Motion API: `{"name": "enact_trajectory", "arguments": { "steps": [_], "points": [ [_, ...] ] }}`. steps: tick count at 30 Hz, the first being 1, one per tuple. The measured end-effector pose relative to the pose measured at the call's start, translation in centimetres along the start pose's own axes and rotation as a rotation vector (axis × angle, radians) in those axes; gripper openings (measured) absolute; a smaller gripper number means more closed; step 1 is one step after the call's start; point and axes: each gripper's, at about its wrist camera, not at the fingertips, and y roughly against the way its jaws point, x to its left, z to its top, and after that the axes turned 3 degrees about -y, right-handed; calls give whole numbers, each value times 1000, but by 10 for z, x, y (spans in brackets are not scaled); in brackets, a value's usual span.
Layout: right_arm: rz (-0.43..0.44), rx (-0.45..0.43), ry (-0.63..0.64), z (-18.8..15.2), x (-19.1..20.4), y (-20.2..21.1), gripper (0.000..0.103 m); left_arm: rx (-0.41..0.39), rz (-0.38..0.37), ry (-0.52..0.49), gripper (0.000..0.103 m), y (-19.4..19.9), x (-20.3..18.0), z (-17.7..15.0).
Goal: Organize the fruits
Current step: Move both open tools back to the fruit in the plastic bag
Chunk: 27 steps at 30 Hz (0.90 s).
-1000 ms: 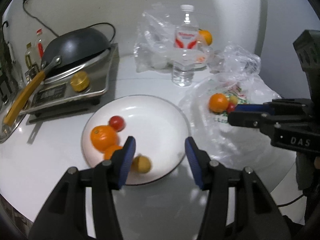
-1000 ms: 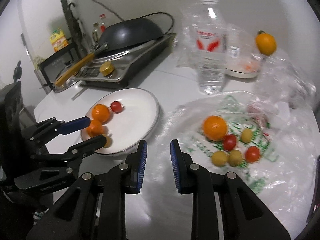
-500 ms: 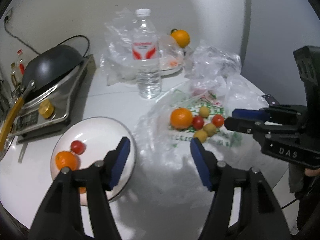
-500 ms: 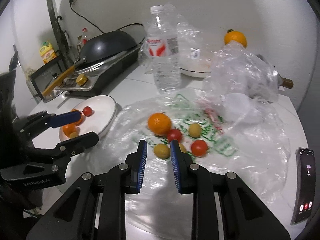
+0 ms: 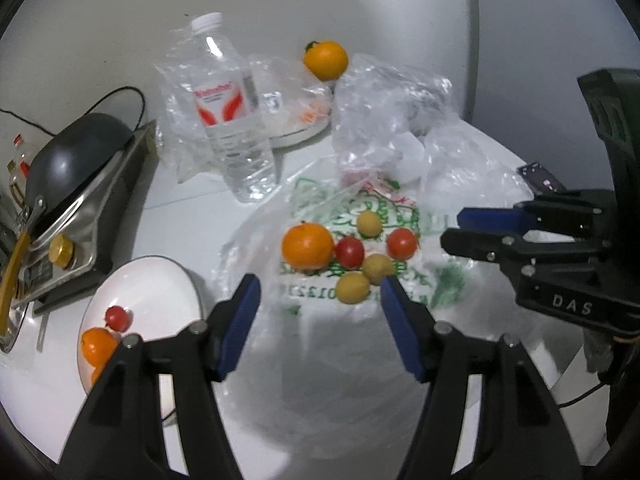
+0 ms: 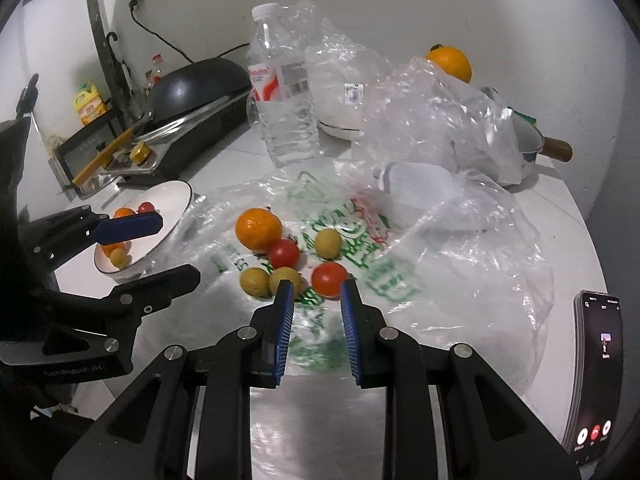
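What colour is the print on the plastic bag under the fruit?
Mostly green with some red on the plastic bag; right wrist view shows it best.

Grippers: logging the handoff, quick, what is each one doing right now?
Left gripper: open, holding nothing.
Right gripper: at its narrowest, holding nothing.

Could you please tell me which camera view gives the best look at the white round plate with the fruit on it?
The left wrist view shows the white round plate best: large, near, its bare surface open, though a gripper finger covers its lower edge. In the right wrist view the plate is smaller and farther off, partly behind the left gripper.
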Motion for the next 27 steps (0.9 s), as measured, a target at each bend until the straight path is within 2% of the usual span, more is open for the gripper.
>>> {"name": "enact_trajectory", "arguments": {
  "steps": [12, 20, 22, 27],
  "points": [
    [39, 31, -10, 1, -27, -13, 26, 59, 22, -15, 64, -31, -19, 11],
    [67, 62, -6, 4, -33, -25, 25, 68, 3, -15, 63, -40, -26, 12],
    [68, 73, -2, 6, -33, -30, 25, 73, -5, -16, 55, -43, -27, 13],
    [101, 72, 12, 14, -26, -37, 25, 95, -3, -24, 47, -52, -22, 11]
  ]
}}
